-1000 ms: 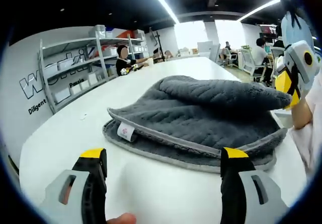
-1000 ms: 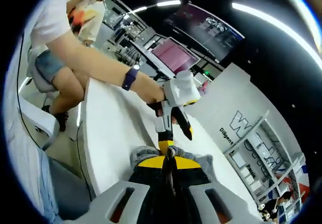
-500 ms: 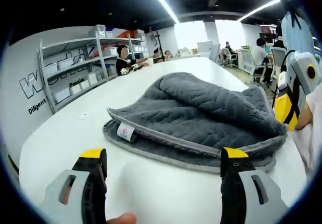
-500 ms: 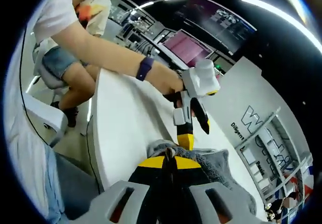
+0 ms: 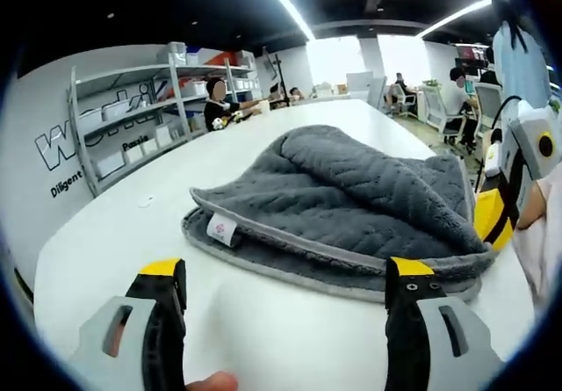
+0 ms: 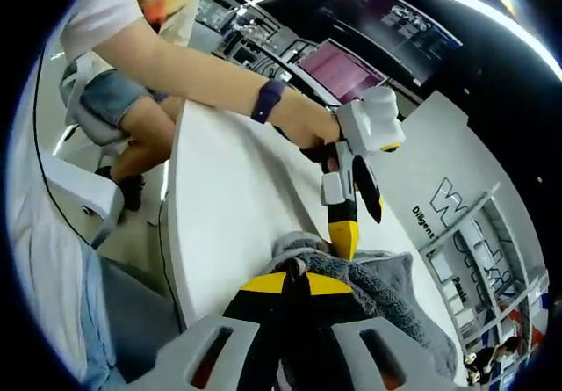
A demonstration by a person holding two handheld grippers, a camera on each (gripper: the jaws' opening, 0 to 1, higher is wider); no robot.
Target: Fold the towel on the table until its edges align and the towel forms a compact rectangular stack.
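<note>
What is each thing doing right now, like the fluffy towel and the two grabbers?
Grey fluffy towel: lying on the white table, folded over, edges not yet lined up.
Left gripper: open, empty, hovering before the towel.
Right gripper: shut on the towel's edge.
White tag: showing on the towel's corner.

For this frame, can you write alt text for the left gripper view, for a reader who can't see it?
A grey towel, folded over on itself with a small white label at its near edge, lies on a white table. The left gripper sits open in front of it, jaws apart and empty. The right gripper meets the towel's right edge, with metal shelving behind.
</note>
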